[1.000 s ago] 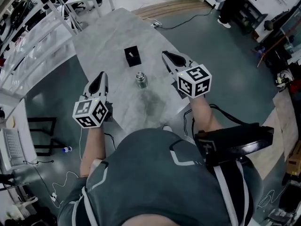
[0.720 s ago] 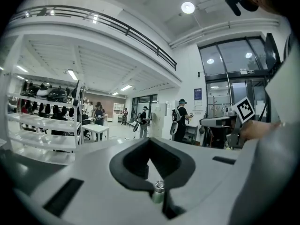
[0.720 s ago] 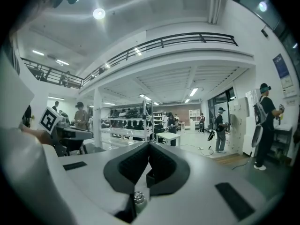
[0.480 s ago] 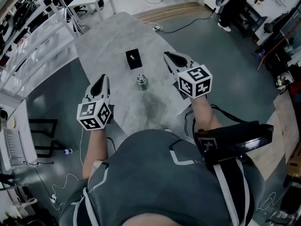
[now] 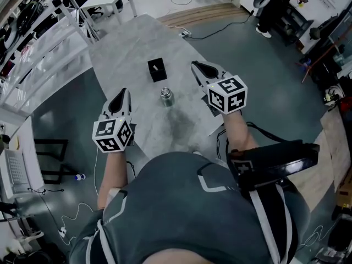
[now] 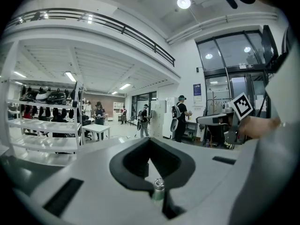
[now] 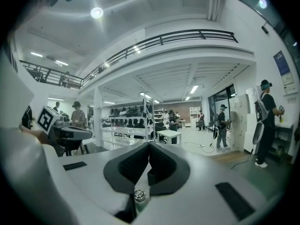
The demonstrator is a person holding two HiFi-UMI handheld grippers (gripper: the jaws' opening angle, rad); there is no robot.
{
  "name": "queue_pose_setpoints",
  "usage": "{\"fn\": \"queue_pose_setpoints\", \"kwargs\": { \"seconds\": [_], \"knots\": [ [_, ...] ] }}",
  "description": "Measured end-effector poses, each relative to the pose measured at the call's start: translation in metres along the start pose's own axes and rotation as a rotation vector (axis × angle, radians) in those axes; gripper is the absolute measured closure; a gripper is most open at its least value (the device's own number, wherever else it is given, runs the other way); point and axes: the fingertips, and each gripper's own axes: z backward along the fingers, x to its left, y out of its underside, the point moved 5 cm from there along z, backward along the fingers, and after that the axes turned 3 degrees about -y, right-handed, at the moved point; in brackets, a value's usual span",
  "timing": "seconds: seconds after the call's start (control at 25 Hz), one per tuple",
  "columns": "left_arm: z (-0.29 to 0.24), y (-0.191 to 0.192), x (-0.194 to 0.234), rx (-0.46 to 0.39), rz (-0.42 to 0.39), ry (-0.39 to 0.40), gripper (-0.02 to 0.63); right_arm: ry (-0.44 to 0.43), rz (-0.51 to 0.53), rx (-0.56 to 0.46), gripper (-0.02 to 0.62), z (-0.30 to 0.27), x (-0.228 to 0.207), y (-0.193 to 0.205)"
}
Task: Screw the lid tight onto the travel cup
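Left claw: the left claw (image 5: 122, 94) hangs over the near left edge of the surface (image 5: 135, 45), jaws pressed together with nothing between them, tips aimed at the far side.
Black block: a black block (image 5: 157, 70) lies flat on the surface, just beyond the cup and a little to its left; I cannot tell what it is.
Travel cup place: the travel cup (image 5: 166, 97) stands upright near the middle of the surface, between the two claws and apart from both, nearer the person than the block.
Right claw: the right claw (image 5: 196, 66) hovers over the right edge, jaws likewise closed on nothing, reaching farther than the left one.
Risk, tipping: the cup looks small, light and narrow, so a closed claw nudging its side would probably knock it over or send it rolling.
Risk, spinning: if only one claw turns the lid while nothing steadies the body, the whole cup is likely to rotate and the thread will not tighten.
Risk, slipping: the smooth metal may slide between the pads under a weak grip.
Cup look: a short silvery cylinder with a shiny wall and a round, paler top; whether the lid sits on it already is too small to tell.
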Motion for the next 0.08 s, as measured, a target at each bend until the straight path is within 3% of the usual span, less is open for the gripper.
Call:
{"fn": "queue_pose_setpoints", "kwargs": {
  "seconds": [0.08],
  "knots": [
    [0.0007, 0.0005, -0.0008, 0.000, 0.000, 0.000, 0.597, -0.001, -0.004, 0.003, 0.568, -0.0003, -0.0008, 0.0019]
  ]
}}
